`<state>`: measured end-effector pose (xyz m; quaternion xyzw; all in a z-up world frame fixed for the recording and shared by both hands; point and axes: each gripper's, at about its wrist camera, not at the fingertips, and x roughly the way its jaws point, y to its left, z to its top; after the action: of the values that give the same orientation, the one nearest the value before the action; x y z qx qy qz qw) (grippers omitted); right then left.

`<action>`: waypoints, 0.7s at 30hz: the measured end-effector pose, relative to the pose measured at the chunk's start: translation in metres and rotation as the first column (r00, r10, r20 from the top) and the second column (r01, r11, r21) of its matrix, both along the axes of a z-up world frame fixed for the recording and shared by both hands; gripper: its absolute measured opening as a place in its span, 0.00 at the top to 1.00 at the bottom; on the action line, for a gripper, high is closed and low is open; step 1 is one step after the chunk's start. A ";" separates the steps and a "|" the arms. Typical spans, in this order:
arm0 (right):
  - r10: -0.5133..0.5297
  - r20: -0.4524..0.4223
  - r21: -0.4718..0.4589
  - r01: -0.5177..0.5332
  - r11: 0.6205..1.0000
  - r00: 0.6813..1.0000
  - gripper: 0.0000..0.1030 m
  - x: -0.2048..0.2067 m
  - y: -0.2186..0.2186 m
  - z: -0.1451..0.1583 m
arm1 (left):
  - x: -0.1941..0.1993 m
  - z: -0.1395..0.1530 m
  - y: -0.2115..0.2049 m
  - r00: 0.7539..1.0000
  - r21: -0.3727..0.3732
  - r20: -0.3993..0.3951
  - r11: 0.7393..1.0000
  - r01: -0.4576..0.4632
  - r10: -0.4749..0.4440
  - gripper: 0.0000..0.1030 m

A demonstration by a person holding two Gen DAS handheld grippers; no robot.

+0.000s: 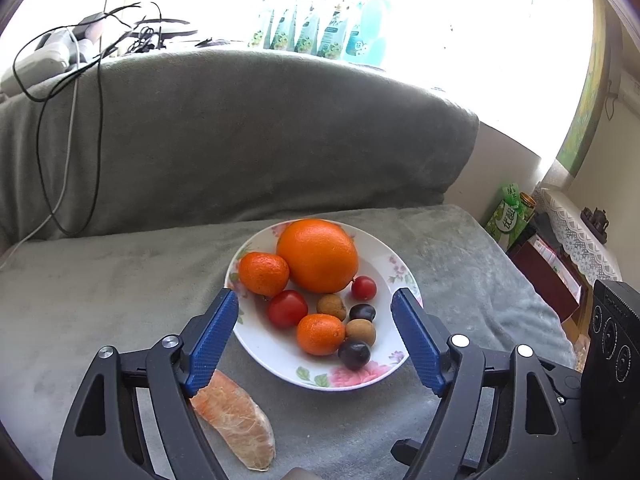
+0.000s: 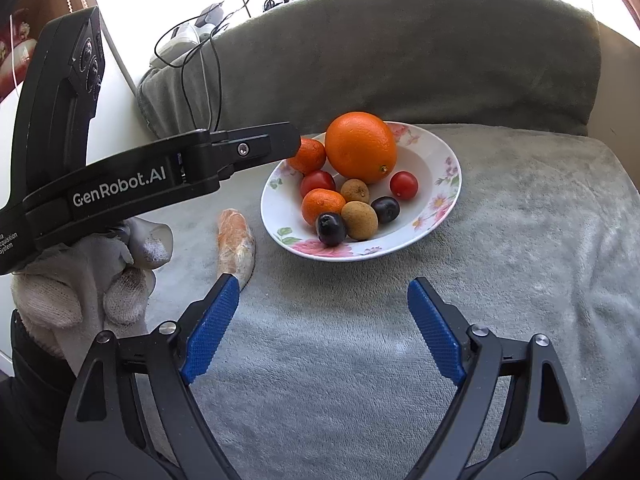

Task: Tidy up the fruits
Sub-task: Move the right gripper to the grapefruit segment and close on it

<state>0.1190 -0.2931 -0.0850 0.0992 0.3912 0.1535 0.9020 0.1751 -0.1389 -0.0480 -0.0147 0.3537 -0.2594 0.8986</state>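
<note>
A flowered white plate [image 1: 280,364] sits on a grey sofa seat. It holds a big orange [image 1: 318,256], two mandarins [image 1: 264,274], two cherry tomatoes [image 1: 287,308], two brown longans [image 1: 361,332] and two dark grapes [image 1: 354,354]. A peeled citrus segment [image 1: 236,424] lies on the seat left of the plate. My left gripper [image 1: 315,298] hangs open over the plate's near side, its pads touching nothing. In the right wrist view my right gripper [image 2: 324,282] is open over bare blanket in front of the plate [image 2: 440,160], with the segment [image 2: 236,240] by its left finger.
The grey sofa backrest [image 1: 240,132] rises behind the plate, with cables [image 1: 68,120] draped over its left end. Bottles [image 1: 316,32] line the window sill. Boxes and a lace-covered side table [image 1: 572,232] stand past the seat's right edge. A gloved hand [image 2: 80,280] holds the left gripper.
</note>
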 end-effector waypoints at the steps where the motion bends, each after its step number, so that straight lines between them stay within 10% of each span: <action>1: 0.000 0.002 0.001 0.000 1.000 1.000 0.07 0.000 0.001 0.000 | 0.000 0.000 0.002 1.000 -0.001 -0.002 1.000 -0.005 0.005 0.23; 21: 0.103 0.025 -0.040 -0.102 0.994 0.994 0.02 0.003 0.050 0.008 | -0.028 0.012 0.083 0.985 -0.012 0.038 0.986 -0.168 0.168 0.22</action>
<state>0.1225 -0.2429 -0.0775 0.0594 0.3865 0.1936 0.8998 0.1471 -0.0563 -0.0364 -0.0432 0.3325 -0.1845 0.9238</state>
